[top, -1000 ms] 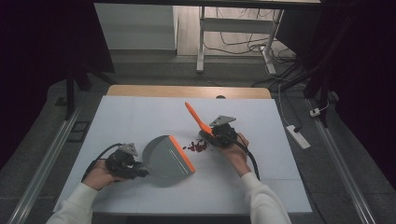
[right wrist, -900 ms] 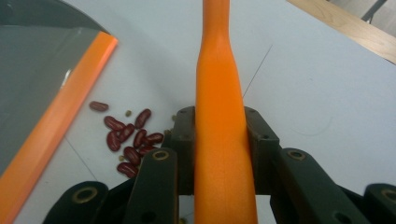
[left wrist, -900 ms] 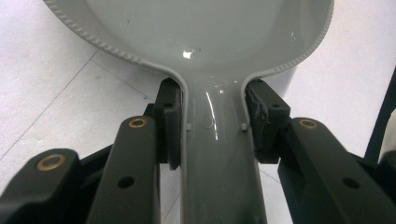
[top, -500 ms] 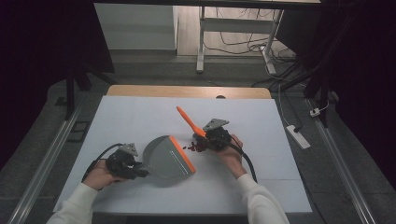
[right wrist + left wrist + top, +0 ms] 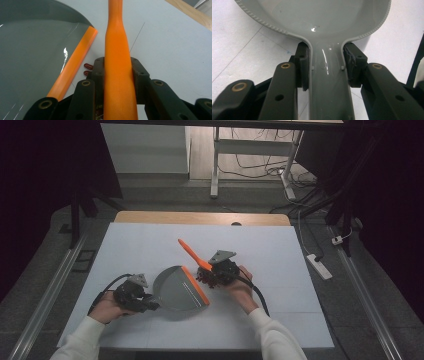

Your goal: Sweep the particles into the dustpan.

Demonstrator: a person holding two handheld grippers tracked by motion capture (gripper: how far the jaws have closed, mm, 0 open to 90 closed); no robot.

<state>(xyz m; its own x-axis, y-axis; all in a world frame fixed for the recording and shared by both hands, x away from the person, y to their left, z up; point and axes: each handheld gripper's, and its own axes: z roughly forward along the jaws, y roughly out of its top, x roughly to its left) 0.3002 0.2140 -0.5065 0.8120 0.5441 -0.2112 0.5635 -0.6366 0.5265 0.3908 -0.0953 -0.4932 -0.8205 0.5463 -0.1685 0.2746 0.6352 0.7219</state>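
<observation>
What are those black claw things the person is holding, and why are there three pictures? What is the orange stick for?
Those are hand-held grippers: black tools with two jaws that pinch, one in each of the person's hands. There are three cameras. The high view looks down at the white table from above. The other two cameras ride on the grippers and look along their jaws.

The left gripper pinches the handle of a grey plastic dustpan with an orange front lip; up close, that handle sits between its jaws. The right gripper pinches an orange brush handle. Small dark red bits lie on the table between the brush and the dustpan's lip. It looks like sweeping them into the pan, though I am guessing.
</observation>
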